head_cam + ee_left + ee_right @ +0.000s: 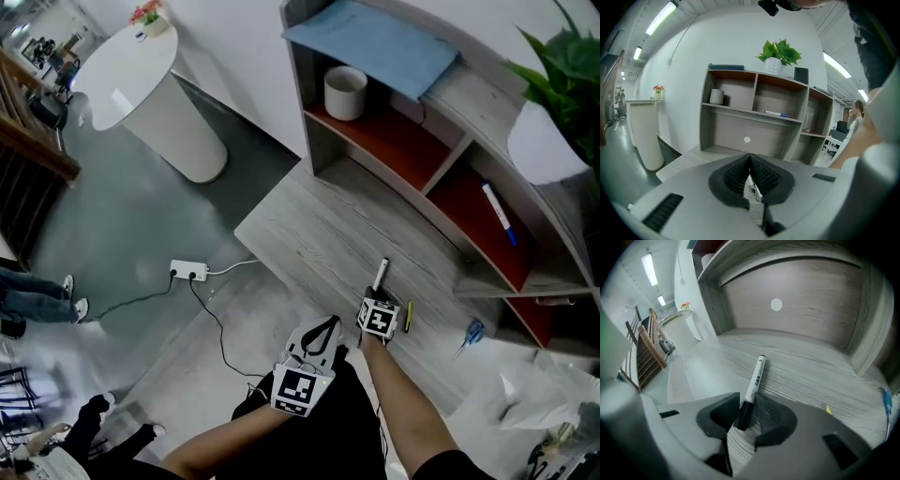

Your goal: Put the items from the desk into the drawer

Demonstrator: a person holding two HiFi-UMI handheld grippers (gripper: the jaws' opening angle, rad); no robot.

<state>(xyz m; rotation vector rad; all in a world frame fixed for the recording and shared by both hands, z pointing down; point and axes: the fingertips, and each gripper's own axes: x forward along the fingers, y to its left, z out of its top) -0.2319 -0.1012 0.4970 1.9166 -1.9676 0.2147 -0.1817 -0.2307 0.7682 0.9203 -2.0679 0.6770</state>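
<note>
The right gripper (747, 400) has its fingers apart astride the cap end of the marker (757, 373), which lies flat on the counter (811, 376). It looks light, stiff and slick, and likely to roll, so I'd pinch it mid-barrel. The left gripper (750, 157) has its fingers closed on nothing.

Treat the desk top (811, 366) as matt grey wood-grain laminate with fine linear texture; the marker (756, 378) shows you a smooth, faintly glossy white plastic barrel and a black plastic cap; your gripper pads (772, 416) look like black ribbed rubber, set in a matt grey plastic housing (670, 441); the shelf floors (403, 145) appear smooth red-brown; the cup (345, 92) looks matt white; the floor (122, 234) is smooth grey with a slight sheen.
</note>
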